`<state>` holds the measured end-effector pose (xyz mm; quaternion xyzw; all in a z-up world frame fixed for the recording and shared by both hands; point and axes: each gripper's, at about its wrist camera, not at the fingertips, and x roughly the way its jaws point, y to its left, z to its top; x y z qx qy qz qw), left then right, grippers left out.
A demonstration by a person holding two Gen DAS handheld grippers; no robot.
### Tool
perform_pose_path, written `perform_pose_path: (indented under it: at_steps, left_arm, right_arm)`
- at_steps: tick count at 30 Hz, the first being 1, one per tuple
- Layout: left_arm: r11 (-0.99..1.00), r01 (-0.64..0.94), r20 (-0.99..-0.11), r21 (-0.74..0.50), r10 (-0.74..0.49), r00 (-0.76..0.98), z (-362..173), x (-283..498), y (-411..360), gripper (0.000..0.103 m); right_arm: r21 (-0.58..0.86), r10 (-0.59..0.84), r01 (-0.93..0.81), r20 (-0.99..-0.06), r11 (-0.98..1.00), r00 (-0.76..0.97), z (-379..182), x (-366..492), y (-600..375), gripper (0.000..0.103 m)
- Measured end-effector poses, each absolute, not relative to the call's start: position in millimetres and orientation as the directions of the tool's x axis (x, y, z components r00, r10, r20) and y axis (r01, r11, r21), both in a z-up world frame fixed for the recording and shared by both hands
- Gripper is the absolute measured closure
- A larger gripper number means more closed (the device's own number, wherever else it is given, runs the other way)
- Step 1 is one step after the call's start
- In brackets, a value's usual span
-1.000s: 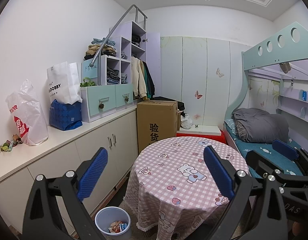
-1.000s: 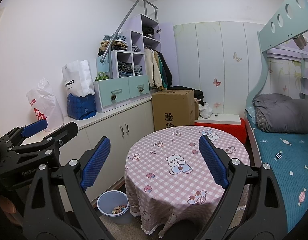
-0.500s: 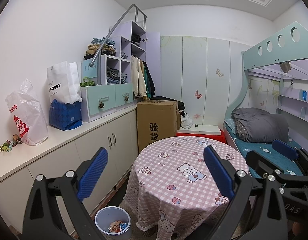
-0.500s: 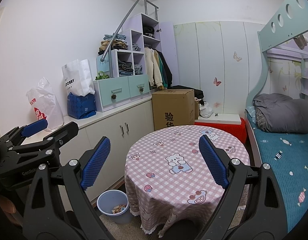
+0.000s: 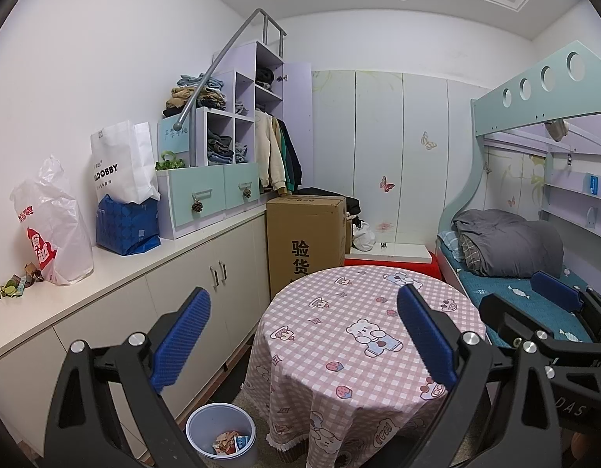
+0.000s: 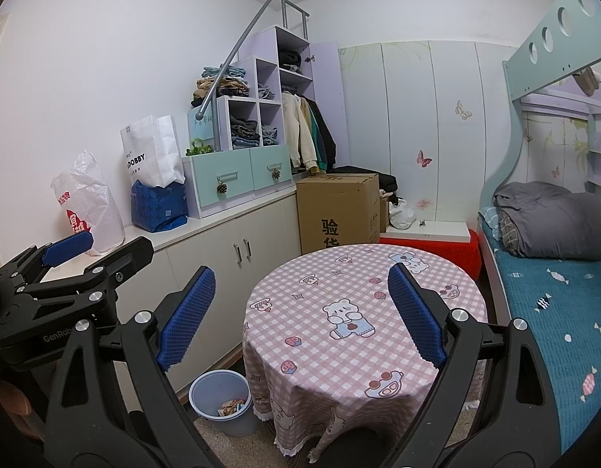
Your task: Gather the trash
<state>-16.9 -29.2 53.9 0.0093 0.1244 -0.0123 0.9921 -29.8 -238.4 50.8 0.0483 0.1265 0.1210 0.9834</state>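
Note:
A pale blue trash bin (image 5: 221,435) stands on the floor left of the round table (image 5: 363,335), with wrappers inside; it also shows in the right wrist view (image 6: 222,401). Small scraps of trash (image 5: 18,280) lie on the countertop at the far left beside a white plastic bag (image 5: 51,230). My left gripper (image 5: 304,335) is open and empty, held above the table's near edge. My right gripper (image 6: 300,312) is open and empty, also above the table. The left gripper shows at the left of the right wrist view (image 6: 66,257).
A long white cabinet (image 5: 207,273) runs along the left wall with a white paper bag (image 5: 121,163), a blue bag (image 5: 127,224) and drawer shelves (image 5: 211,195). A cardboard box (image 5: 304,234) stands behind the table. A bunk bed (image 5: 515,257) is at the right.

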Motion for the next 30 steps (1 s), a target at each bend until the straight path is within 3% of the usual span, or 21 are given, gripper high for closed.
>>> perform_pose_path:
  at_steps: [30]
  left_arm:
    - [0.999, 0.034, -0.253, 0.021, -0.028, 0.967, 48.5, -16.5, -22.5, 0.008]
  right_arm:
    - [0.124, 0.252, -0.227, -0.248, 0.966, 0.935, 44.3, -27.4, -242.7, 0.014]
